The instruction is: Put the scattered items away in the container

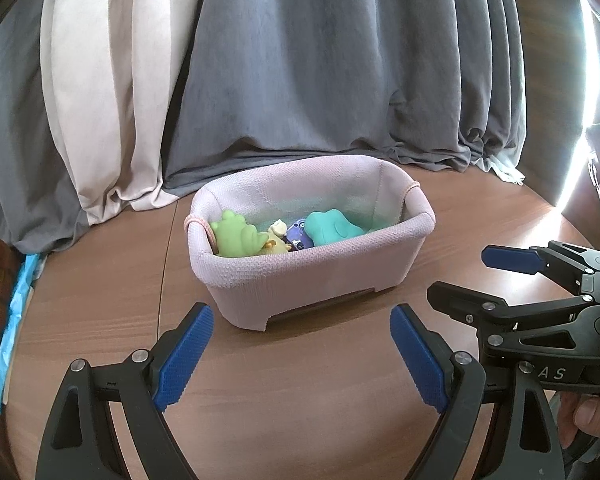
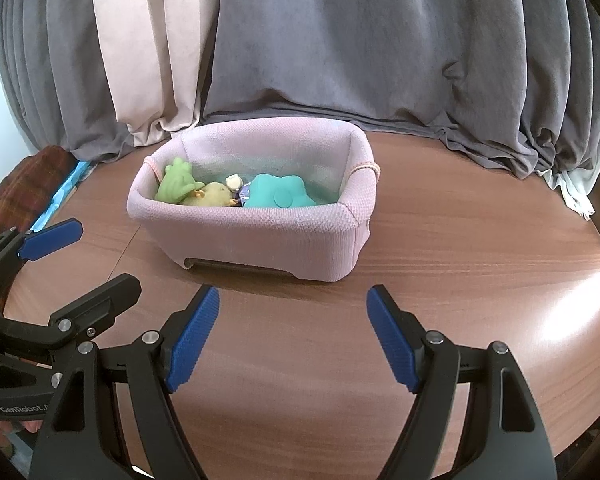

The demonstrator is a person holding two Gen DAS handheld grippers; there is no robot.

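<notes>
While both my tongs hang over the table (image 2: 440, 240), I see no toy left lying on the wood in either view, so I judge the tidying to be at its end. My left gripper (image 1: 300, 354) stands released, its blue pads spread with only bare tabletop between them; my right gripper (image 2: 292, 338) is likewise released and holds nothing. Each points at the near wall of the pink basket (image 2: 260, 240), near it but apart. The toys sit inside: a green frog (image 2: 176, 184) at the left end, a yellow chick (image 2: 214, 195) against it, a small purple piece (image 1: 298, 236) in the middle, and a teal toy (image 2: 278, 196) toward the right. If anything remains, it lies outside these views, so the next move calls for a look round the table's edges before I draw both hands back.
</notes>
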